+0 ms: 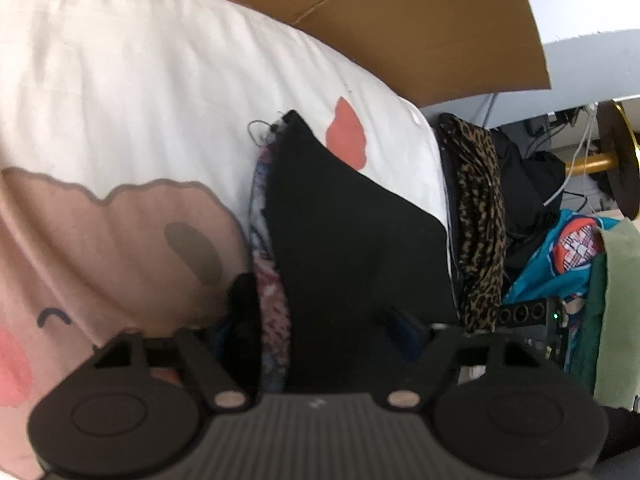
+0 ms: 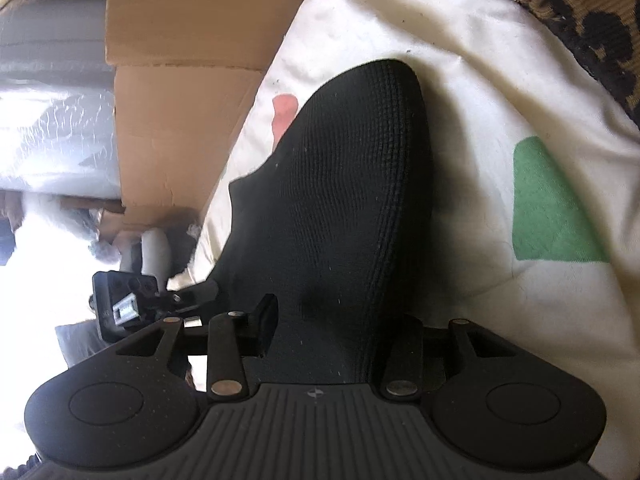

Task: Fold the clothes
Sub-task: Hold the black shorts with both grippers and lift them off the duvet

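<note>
Left wrist view: black garment, folded over a patterned cloth, lies on a white printed sheet between the left gripper fingers; grip cannot be told. Right wrist view: right gripper straddles the garment; grip unclear. Cardboard box behind.

The left gripper is matte black: 2 round hinge discs at 7 and 5 o'clock, a ribbed grey plate at 6 o'clock, and 2 silver pivot pins. One finger has a blue tint. The right gripper matches it, with a small crosshair mark on its ribbed plate and silver pins on its link bars.
</note>
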Motion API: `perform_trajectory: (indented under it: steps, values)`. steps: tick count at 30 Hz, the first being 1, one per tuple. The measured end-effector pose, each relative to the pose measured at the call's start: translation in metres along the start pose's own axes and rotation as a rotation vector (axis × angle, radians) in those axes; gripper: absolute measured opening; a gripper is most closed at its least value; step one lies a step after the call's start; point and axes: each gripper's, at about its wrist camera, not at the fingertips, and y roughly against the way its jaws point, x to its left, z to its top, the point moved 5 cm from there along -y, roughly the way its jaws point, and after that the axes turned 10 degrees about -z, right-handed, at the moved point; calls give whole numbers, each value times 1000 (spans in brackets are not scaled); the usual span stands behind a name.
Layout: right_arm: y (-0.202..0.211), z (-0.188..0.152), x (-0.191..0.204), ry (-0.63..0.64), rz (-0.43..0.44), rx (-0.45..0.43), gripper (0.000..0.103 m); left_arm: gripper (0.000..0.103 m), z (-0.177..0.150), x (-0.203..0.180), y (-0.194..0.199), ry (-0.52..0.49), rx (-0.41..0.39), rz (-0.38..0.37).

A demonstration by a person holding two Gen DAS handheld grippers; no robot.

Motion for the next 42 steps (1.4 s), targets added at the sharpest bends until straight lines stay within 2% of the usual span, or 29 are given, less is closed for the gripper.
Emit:
perform_trajectory:
  steps: [1,2,3,7,14,17,30,42]
  values:
    - [0,1,-1,-9,-7,-10,40,53,0,2,1,6,-1,6]
    - [0,1,-2,-17,-19,-20,27,50,0,5,1,12,-3,12]
    - [-1,2,-3,-21,-41,-28,19,48,0,6,2,17,-4,11]
    - [-2,1,2,-16,-112,-41,10,41,-2,-2,2,-24,2,55]
    - [-2,0,28,47,-240,-57,8,36,-7,-25,10,-50,-16,177]
    - [-2,0,37,62,-276,-61,8,35,-9,-33,17,-29,-47,196]
    - [41,-2,104,205,-292,-74,7,33,-28,-89,69,-8,-198,268]
    - [108,1,191,339,-253,-133,7,33,-35,-185,134,-43,-347,324]
